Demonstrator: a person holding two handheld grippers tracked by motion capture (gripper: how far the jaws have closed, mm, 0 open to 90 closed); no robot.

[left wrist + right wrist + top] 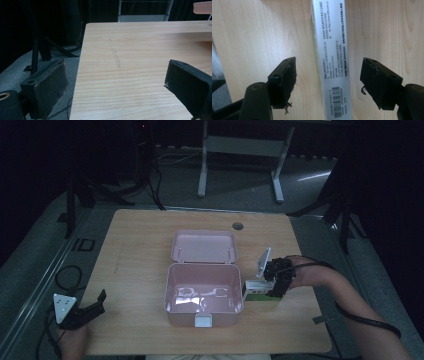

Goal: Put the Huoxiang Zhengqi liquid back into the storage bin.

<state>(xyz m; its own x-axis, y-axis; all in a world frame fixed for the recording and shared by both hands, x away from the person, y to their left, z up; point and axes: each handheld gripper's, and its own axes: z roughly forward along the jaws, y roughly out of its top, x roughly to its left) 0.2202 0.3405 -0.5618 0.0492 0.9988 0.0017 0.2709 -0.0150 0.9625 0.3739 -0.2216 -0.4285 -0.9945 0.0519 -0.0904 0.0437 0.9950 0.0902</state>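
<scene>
Right tongs (328, 80) released, straddling white carton (332, 62) — left tongs (112, 87) released.

The high view is dimly lit: the surroundings beyond the table (150, 245) are lost in near-black, and only the wooden top is moderately illuminated from above. Soft glare patches are seen on the floor of the pink box (202, 295), and a faint highlight is cast on the grey floor behind. The picture is slightly soft and grainy. In the left gripper view, the near jaws are rendered dark and blurred, while the wood grain is kept reasonably sharp. In the right gripper view, brighter, even light is seen; the print on the white carton (332, 62) is legible, and the jaw edges are slightly softened.
</scene>
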